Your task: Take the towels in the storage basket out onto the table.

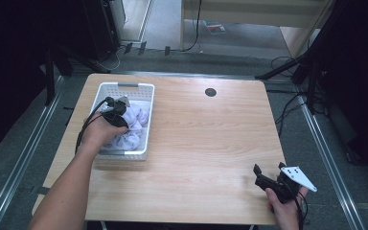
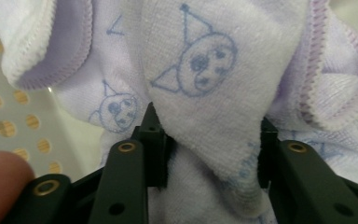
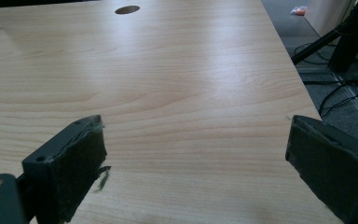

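The right claw (image 1: 263,178) is held low over the near right corner of the counter (image 1: 206,143), gripped by the right hand (image 1: 286,211) that enters from the near edge. Its jaws are spread wide, with bare wood seen between them in the right gripper view.

Farther off, at the left side of the counter, the left forearm is extended forward and the left hand (image 1: 98,133) is lowered into the white basket (image 1: 143,88). The left claw (image 2: 209,144) is pointed down into the pale lilac cloth (image 2: 200,60) lying bunched inside that basket. In the left gripper view, a fold of the cloth is pinched between the two jaws.
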A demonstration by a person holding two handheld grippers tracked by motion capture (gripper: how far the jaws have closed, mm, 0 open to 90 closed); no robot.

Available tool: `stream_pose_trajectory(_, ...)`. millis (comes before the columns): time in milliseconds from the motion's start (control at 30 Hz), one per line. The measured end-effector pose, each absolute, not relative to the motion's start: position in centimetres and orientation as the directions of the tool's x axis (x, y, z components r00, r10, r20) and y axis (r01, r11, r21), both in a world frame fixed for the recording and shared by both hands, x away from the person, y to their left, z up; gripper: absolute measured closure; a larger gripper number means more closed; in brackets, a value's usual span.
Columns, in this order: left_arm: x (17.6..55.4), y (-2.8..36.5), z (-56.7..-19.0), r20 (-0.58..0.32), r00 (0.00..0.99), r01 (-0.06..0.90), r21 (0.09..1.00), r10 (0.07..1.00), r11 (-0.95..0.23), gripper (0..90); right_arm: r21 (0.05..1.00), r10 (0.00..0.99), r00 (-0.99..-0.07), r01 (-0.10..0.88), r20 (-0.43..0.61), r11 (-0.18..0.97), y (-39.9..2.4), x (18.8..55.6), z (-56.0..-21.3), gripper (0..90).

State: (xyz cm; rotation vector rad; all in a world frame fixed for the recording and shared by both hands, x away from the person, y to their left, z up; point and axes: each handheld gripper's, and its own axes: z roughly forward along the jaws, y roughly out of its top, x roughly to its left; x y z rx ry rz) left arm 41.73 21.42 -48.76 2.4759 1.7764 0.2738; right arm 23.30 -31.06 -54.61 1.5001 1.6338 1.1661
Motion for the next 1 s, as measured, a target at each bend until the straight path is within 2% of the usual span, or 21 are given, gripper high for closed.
stream_pose_trajectory(100, 41.9, 21.7, -48.3, 0.072, 0.292, 0.94, 0.161, 0.954, -0.3, 65.6, 0.901, 0.981, -0.155, 0.431, 0.12, -0.042, -31.1, 23.3, -54.6, 4.8)
stream_pose_trajectory(200, 41.9, 21.6, -47.6, 0.101, 0.304, 0.936, 0.156, 0.947, -0.317, 66.0, 0.904, 0.982, -0.155, 0.427, 0.109, -0.033, -31.0, 23.3, -54.6, 5.0)
stream_pose_trajectory(400, 41.9, 22.0, -44.9, 0.044, 0.295, 0.936, 0.19, 0.955, -0.298, 66.1, 0.903, 0.98, -0.159, 0.428, 0.117, -0.038, -31.0, 23.3, -54.6, 7.8)
stream_pose_trajectory(933, 42.1, 21.9, -37.6, 0.068, 0.279, 0.923, 0.257, 0.958, -0.287, 66.0, 0.903, 0.98, -0.162, 0.428, 0.117, -0.037, -31.1, 23.3, -54.6, 7.9)
stream_pose_trajectory(1000, 42.2, 21.9, -36.5, 0.076, 0.284, 0.925, 0.24, 0.956, -0.294, 65.8, 0.902, 0.98, -0.161, 0.43, 0.118, -0.038, -31.0, 23.3, -54.6, 7.9)
